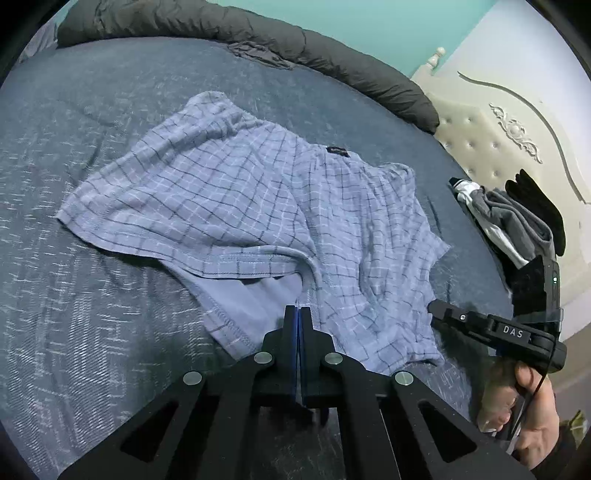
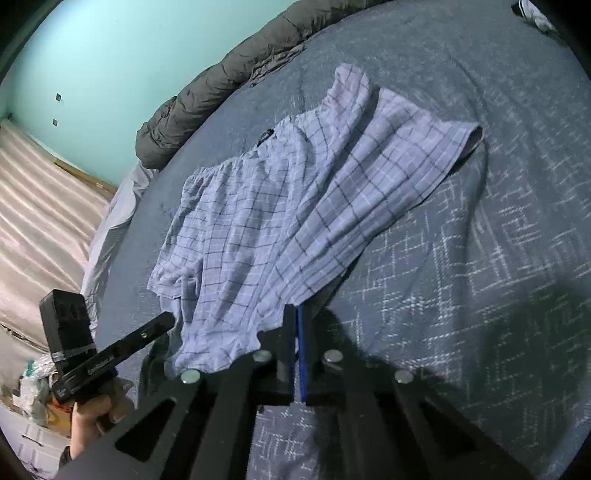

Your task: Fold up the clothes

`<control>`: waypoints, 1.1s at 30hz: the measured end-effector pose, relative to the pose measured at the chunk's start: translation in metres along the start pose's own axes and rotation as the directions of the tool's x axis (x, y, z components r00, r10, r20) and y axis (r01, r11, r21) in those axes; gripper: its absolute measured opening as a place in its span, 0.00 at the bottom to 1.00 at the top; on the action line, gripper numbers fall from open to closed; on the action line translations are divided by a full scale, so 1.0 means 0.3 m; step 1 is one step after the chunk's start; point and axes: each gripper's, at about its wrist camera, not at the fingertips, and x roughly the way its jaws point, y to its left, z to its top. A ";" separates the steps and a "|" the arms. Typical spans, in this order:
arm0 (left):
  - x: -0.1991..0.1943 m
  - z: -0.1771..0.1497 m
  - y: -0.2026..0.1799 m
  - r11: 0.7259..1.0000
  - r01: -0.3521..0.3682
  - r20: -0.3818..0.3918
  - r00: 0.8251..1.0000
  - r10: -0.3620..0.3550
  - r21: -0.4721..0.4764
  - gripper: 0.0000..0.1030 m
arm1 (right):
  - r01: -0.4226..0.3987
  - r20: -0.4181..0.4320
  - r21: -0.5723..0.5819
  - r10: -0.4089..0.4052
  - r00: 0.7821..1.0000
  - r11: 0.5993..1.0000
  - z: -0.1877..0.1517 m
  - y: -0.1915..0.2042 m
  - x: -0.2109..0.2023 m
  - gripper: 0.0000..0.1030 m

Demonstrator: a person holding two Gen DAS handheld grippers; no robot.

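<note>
Shorts [image 1: 258,206], blue checked, lie crumpled mid-bed [image 1: 74,332], near front edge. Left tongs [image 1: 297,314] pinched tight on near hem. Right tongs [image 2: 297,314] pinched on other hem. Risk: thin cloth slips out, bunches, fold goes crooked.

I see a blue bedspread [image 1: 92,147] with pale woven flecks filling most of both views. A dark grey duvet [image 1: 258,33] lies bunched along its far edge, against a turquoise wall [image 2: 110,66]. At right stands a cream tufted headboard [image 1: 491,136]. In the right wrist view, a striped mattress [image 2: 40,206] lies at left.
</note>
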 end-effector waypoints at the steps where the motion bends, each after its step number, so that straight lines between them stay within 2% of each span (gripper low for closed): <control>1: -0.011 0.003 0.007 1.000 -0.005 0.007 1.000 0.005 -0.006 0.00 | 0.011 0.009 -0.002 -0.011 1.000 1.000 0.001 0.003 -0.007 0.00; 8: -0.073 0.052 0.144 0.987 -0.097 0.086 0.990 0.108 -0.126 0.00 | 0.049 0.034 0.033 -0.050 0.998 0.998 0.002 -0.031 -0.035 0.00; 10: -0.063 0.058 0.161 0.984 -0.099 0.081 0.990 0.112 -0.149 0.01 | 0.045 0.028 0.036 -0.046 0.999 0.998 -0.003 -0.038 -0.032 0.00; 12: -0.051 0.057 0.177 0.984 -0.071 0.073 0.994 0.084 -0.164 0.02 | 0.041 0.023 0.039 -0.042 0.999 0.998 -0.007 -0.045 -0.029 0.00; 15: -0.047 0.059 0.191 0.980 -0.091 0.080 0.991 0.107 -0.180 0.03 | 0.041 0.016 0.042 -0.042 0.999 0.998 -0.010 -0.049 -0.022 0.00; 19: -0.070 0.060 0.257 0.962 -0.097 0.109 0.986 0.128 -0.257 0.03 | 0.023 0.009 0.064 -0.024 1.000 0.998 -0.015 -0.069 -0.020 0.00; 22: -0.091 0.064 0.299 0.955 -0.081 0.141 0.982 0.126 -0.286 0.03 | 0.024 0.006 0.051 -0.024 1.000 0.998 -0.016 -0.062 -0.017 0.00; 26: -0.095 0.073 0.343 0.942 -0.028 0.151 0.985 0.083 -0.335 0.00 | 0.026 0.003 0.035 -0.026 1.000 0.999 -0.019 -0.052 -0.016 0.00; 29: -0.105 0.080 0.348 0.941 -0.031 0.162 0.983 0.090 -0.336 0.00 | 0.024 0.004 0.045 -0.024 1.000 0.999 -0.018 -0.058 -0.015 0.00; 33: -0.147 0.096 0.356 0.940 -0.041 0.208 0.971 0.117 -0.338 0.00 | 0.025 0.006 0.045 -0.025 1.000 0.999 -0.018 -0.058 -0.012 0.00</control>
